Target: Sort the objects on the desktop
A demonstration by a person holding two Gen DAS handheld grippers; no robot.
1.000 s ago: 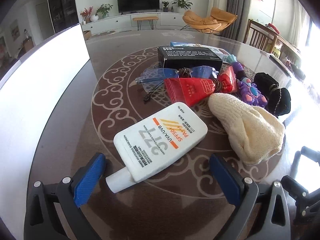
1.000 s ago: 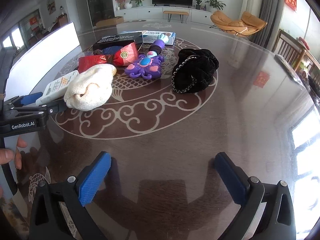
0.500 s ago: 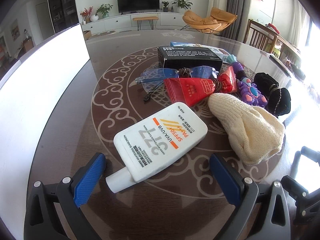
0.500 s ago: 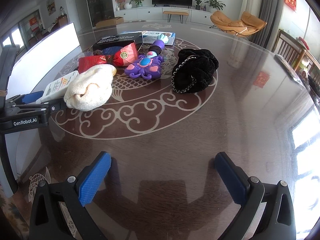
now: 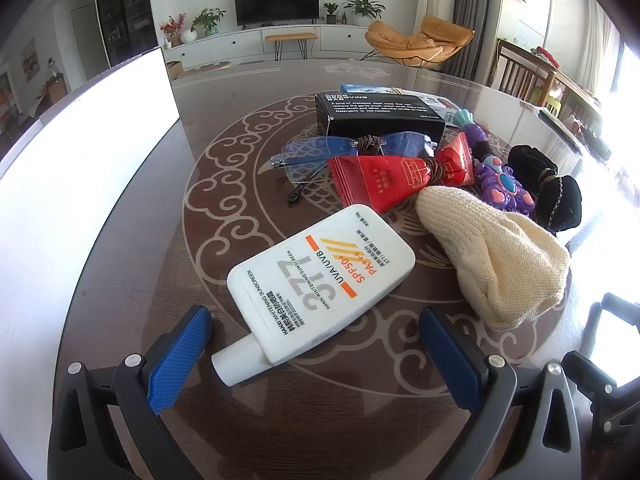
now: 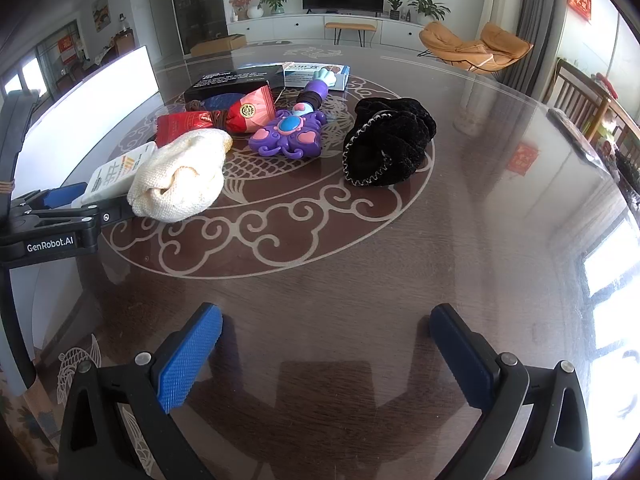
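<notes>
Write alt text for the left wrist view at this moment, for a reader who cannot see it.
The open left gripper hovers low over a dark patterned table, its blue fingers either side of the cap end of a white sunscreen bottle lying flat. Behind lie a cream knitted cloth, a red packet, blue glasses and a black box.

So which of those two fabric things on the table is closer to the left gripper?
The cream knitted hat, lying just beside the open left gripper and the sunscreen bottle. The black velvet pouch sits farther off, beyond the purple toy.

White sunscreen bottle flat, beside cream knit.
</notes>
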